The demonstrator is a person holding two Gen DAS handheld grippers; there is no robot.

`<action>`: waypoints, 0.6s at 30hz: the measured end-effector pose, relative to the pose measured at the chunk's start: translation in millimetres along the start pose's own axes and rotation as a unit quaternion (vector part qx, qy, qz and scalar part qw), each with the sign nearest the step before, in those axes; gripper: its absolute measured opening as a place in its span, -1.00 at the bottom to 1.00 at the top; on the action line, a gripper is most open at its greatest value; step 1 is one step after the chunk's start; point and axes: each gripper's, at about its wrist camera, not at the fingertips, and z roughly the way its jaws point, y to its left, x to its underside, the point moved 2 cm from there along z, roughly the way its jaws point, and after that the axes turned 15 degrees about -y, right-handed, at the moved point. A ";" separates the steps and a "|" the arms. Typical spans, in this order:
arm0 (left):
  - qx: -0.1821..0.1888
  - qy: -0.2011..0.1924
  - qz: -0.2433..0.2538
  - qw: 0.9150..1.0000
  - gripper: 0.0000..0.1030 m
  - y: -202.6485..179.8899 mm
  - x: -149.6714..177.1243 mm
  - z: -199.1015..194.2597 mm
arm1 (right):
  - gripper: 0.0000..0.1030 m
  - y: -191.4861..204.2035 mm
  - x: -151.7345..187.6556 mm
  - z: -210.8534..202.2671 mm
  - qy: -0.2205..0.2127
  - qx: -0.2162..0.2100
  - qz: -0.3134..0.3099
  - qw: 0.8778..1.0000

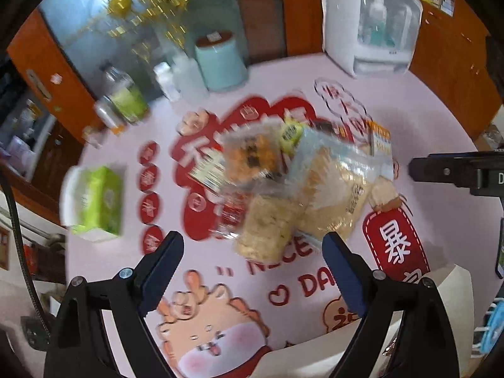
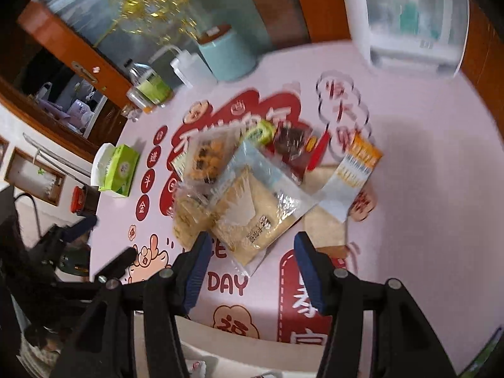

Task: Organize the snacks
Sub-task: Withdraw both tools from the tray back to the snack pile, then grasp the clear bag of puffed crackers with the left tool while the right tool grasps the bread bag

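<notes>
Snacks (image 1: 283, 182) are lying heaped at the middle of a pink tablecloth (image 1: 425, 119) printed in red with Chinese characters and cartoon animals. Sitting uppermost in the pile is a large clear packet of pale crumbly biscuits (image 2: 252, 208), and a tray of orange-and-dark pastries (image 1: 252, 157) is resting just beyond it. A small green pouch (image 2: 261, 132), a dark red wrapper (image 2: 293, 145) and an orange-and-white packet (image 2: 356, 163) are crowding the far right of the heap; motion blur is smearing the labels, so the contents are probably biscuits and cakes.

Hovering over the near edge of the pile, the left gripper (image 1: 253, 245) is standing with its blue-padded jaws wide apart and empty. Beside it the right gripper (image 2: 250, 245) is hanging over the table with its jaws parted and nothing between them.

A green tissue pack (image 1: 97, 201) is sitting well to the left. At the far side a mint canister (image 1: 220, 63), a green-labelled bottle (image 2: 151, 85) and a white cabinet with a clear door (image 1: 371, 25) are lining the wooden wall.
</notes>
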 end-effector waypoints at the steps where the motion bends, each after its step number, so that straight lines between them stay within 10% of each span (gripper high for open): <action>1: 0.006 0.007 -0.002 1.000 0.72 -1.7 4.2 10.6 | 0.07 -4.3 3.6 11.1 0.009 -0.003 0.012 1.000; 18: 0.021 0.078 -0.043 0.996 0.72 13.6 38.9 109.3 | 0.07 -39.6 27.7 120.0 0.081 -0.049 0.141 0.985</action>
